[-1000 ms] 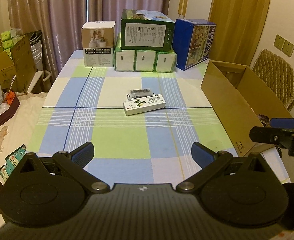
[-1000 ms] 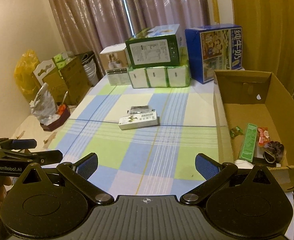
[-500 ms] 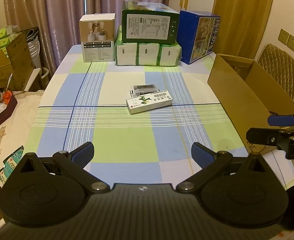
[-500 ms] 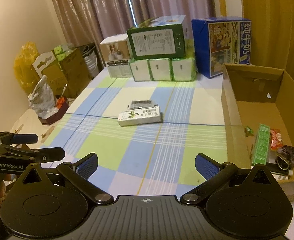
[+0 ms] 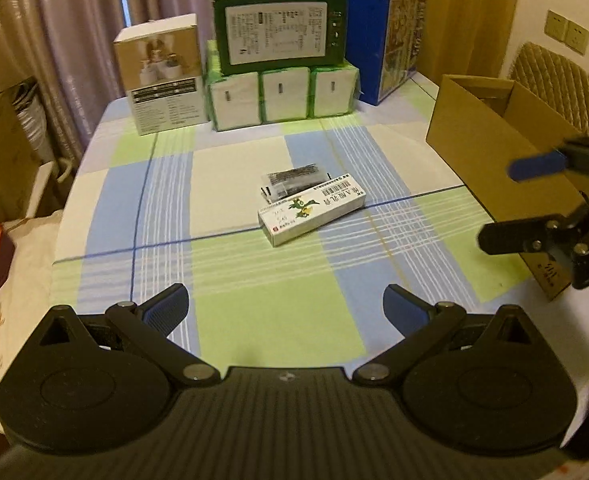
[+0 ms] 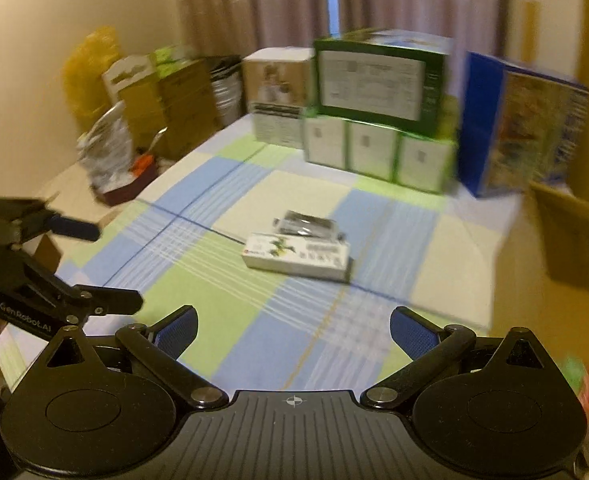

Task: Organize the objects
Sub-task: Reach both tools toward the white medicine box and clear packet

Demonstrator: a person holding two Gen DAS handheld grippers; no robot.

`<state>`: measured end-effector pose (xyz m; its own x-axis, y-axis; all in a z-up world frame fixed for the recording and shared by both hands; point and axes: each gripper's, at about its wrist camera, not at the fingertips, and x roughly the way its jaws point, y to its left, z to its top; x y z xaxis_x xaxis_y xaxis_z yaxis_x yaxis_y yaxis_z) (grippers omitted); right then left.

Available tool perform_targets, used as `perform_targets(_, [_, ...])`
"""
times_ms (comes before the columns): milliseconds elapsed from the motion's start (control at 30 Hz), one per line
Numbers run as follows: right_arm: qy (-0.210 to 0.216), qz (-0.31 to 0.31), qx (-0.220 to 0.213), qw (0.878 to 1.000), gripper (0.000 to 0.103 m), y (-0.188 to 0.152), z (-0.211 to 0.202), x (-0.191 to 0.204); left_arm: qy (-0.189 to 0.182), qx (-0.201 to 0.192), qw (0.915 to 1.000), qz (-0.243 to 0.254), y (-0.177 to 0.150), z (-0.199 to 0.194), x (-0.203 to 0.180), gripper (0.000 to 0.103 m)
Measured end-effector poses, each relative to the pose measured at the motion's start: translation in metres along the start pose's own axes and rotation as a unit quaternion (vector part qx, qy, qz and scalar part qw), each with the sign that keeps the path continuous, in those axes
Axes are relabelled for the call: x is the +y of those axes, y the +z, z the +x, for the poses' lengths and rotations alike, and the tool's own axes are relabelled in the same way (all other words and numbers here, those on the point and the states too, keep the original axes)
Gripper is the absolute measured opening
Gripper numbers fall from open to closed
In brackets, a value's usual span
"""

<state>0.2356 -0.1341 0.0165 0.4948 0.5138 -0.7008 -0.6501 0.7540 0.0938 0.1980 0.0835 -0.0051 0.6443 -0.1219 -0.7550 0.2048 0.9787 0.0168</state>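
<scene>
Table: the table under a green, blue and cream checked cloth [image 5: 254,320] serves as the sorting surface. Its middle is bare except for two small items, so I judge most of the sorting is already done.
Back row: at twelve o'clock a dark green printed carton [image 5: 280,26] sits on three white-and-green wrapped packs [image 5: 282,94]. A white-and-brown product box [image 5: 162,76] stands at eleven and a tall blue printed carton [image 5: 386,44] at one. All are pushed to the far edge, probably to leave working room.
Destination: an open brown cardboard box [image 5: 490,160] stands at the table's two o'clock edge with its mouth up. It is likely the place for loose things.
Task item: a long white cardboard packet with green print and a barcode [image 5: 312,214] lies flat near the centre. It is angled, one end toward one o'clock.
Second item: a small dark flat sachet [image 5: 292,180] lies just behind the packet, touching or partly under it.
Left gripper [image 5: 286,308]: held low over the near edge, aimed at the packet, jaws spread wide and empty.
Right gripper [image 6: 292,326]: level and pointing toward the packet from five o'clock, jaws wide apart with nothing between them. Its view is blurred.
Next move: either gripper must reach forward and close across the packet's narrow width.
</scene>
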Motion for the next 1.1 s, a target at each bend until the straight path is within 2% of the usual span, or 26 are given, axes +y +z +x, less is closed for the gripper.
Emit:
perform_targets(133, [0.037,-0.048,0.018,0.998,0.091,0.017,0.033,-0.004,-0.019,0.004,0.9995,0.025,0.009,0.023,0.017,0.102])
perform_targets(367, [0.063,-0.154,0.056,0.984,0.081,0.031,0.099,-0.006,-0.021,0.02,0.9972,0.069,0.018,0.063,0.038,0.102])
perform_targets(567, [0.07,-0.207,0.069,0.973,0.076,0.034,0.149,-0.009,-0.029,0.021,0.9966,0.074,0.02,0.089,0.051,0.102])
perform_targets(767, [0.061,-0.269,0.072,0.959,0.075,0.039,0.181,-0.005,-0.032,0.021,0.9961,0.079,0.022,0.108,0.06,0.102])
perform_targets(933, [0.061,-0.3,0.089,0.948,0.073,0.04,0.2,-0.002,-0.032,0.023,0.9973,0.063,0.021,0.116,0.068,0.102])
perform_targets(1033, [0.055,-0.306,0.1,0.945,0.06,0.038,0.202,-0.002,-0.032,0.025,0.9975,0.059,0.017,0.116,0.07,0.102])
perform_targets(1100, [0.053,-0.301,0.103,0.946,0.047,0.033,0.195,-0.002,-0.033,0.024,0.9975,0.058,0.015,0.116,0.069,0.102])
